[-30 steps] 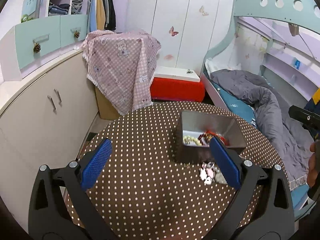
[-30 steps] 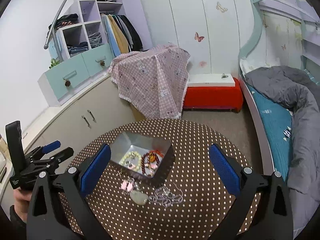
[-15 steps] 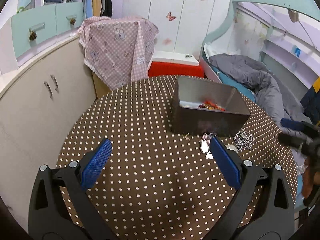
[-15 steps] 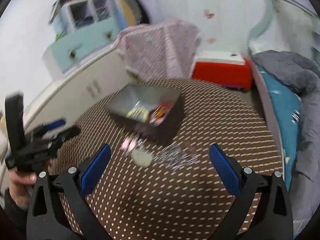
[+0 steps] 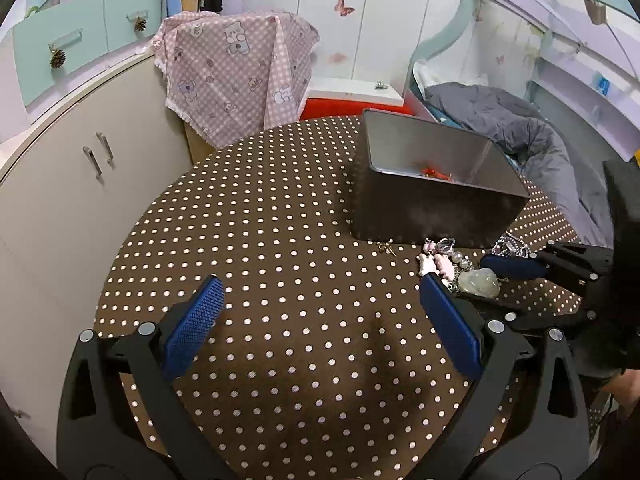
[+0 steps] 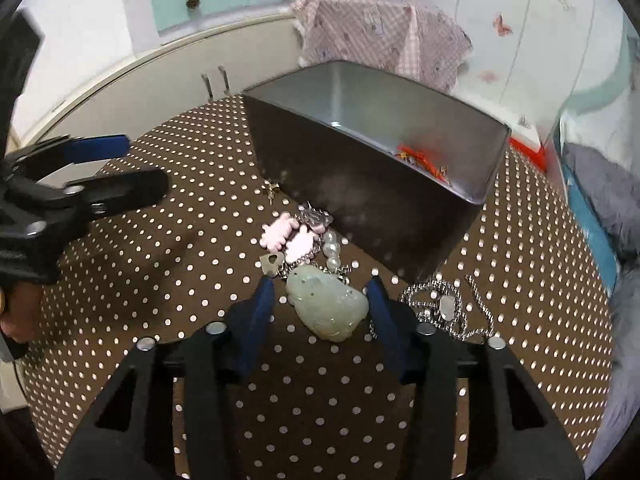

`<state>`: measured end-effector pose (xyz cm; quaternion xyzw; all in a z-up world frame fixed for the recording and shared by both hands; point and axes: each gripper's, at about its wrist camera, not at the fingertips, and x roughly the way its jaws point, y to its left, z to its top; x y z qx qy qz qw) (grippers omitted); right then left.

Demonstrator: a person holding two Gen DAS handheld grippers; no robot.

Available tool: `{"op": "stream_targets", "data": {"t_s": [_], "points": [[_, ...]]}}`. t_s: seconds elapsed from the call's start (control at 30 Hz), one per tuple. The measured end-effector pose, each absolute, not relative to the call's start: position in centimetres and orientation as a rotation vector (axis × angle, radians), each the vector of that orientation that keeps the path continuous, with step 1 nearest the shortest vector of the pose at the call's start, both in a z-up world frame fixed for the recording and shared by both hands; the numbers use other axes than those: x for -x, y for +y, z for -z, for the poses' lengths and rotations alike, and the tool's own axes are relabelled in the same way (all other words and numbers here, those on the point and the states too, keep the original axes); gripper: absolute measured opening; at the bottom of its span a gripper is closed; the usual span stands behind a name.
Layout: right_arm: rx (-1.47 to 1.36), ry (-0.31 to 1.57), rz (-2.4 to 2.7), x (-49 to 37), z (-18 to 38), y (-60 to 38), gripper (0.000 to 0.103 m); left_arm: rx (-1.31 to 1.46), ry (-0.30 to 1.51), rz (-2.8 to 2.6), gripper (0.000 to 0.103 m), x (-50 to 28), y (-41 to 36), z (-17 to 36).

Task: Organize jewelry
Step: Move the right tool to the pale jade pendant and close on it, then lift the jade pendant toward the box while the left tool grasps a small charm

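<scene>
A pale green jade pendant (image 6: 328, 308) lies on the dotted brown table (image 5: 280, 240) in front of a grey metal tin (image 6: 360, 184). My right gripper (image 6: 320, 286) straddles the pendant and its jaws are closing; a gap still shows beside the left pad. Pink charms (image 6: 288, 236), pearl beads (image 6: 332, 248) and a silver chain (image 6: 444, 304) lie tangled around it. A small gold earring (image 6: 272, 190) rests by the tin's near corner. Red jewelry (image 6: 420, 160) sits inside the tin. My left gripper (image 5: 320, 292) hovers open over bare tablecloth, left of the pile.
The tin (image 5: 432, 216) stands right of the table's middle. Beyond the table are a beige cabinet (image 5: 80, 168) at left, a pink checked cloth (image 5: 236, 72) over a box, a red chest (image 5: 340, 108) and a bed with a grey duvet (image 5: 520, 128) at right.
My right gripper has dropped to the table and narrowed its jaws around the jade pendant. My left gripper has sunk lower toward the tablecloth, still wide open.
</scene>
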<state>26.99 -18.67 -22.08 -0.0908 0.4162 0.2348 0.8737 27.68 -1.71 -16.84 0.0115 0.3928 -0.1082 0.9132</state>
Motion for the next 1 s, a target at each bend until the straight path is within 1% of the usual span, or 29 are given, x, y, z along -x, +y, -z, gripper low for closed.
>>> {"op": "stream_targets", "data": {"t_s": [0.13, 0.4, 0.43, 0.5, 0.53, 0.6, 0.63, 0.7, 0.8, 0.9, 1.0], "points": [[0.201, 0.869, -0.494, -26.2, 22.2, -19.1, 0.038, -0.051, 0.830, 0.236, 0.096, -28.6, -2.9, 17.7], [0.120, 0.868, -0.482, -25.1, 22.2, -20.3, 0.039, -0.077, 0.882, 0.222, 0.095, -31.3, -5.0, 19.3], [0.117, 0.868, -0.482, -25.2, 22.1, -20.2, 0.039, -0.074, 0.895, 0.224, 0.092, -31.7, -5.1, 19.5], [0.120, 0.867, -0.480, -25.0, 22.1, -20.0, 0.039, -0.070, 0.905, 0.229, 0.080, -32.1, -5.3, 19.6], [0.119, 0.867, -0.481, -25.0, 22.1, -20.0, 0.039, -0.078, 0.904, 0.229, 0.078, -32.3, -5.6, 19.6], [0.112, 0.868, -0.483, -25.0, 22.1, -19.9, 0.039, -0.096, 0.898, 0.233, 0.067, -32.4, -5.9, 19.6], [0.114, 0.868, -0.482, -25.0, 22.1, -19.7, 0.039, -0.100, 0.894, 0.241, 0.064, -32.3, -6.0, 19.6], [0.114, 0.868, -0.481, -25.0, 22.1, -19.5, 0.039, -0.098, 0.884, 0.260, 0.047, -32.1, -6.0, 19.6], [0.118, 0.867, -0.476, -25.0, 22.0, -19.4, 0.039, -0.083, 0.878, 0.295, 0.030, -31.8, -5.4, 19.5], [0.121, 0.867, -0.474, -25.1, 22.0, -19.3, 0.039, -0.059, 0.881, 0.322, 0.024, -31.7, -4.8, 19.4], [0.123, 0.867, -0.473, -25.1, 22.1, -19.2, 0.039, -0.061, 0.882, 0.334, 0.024, -31.6, -4.7, 19.4]]}}
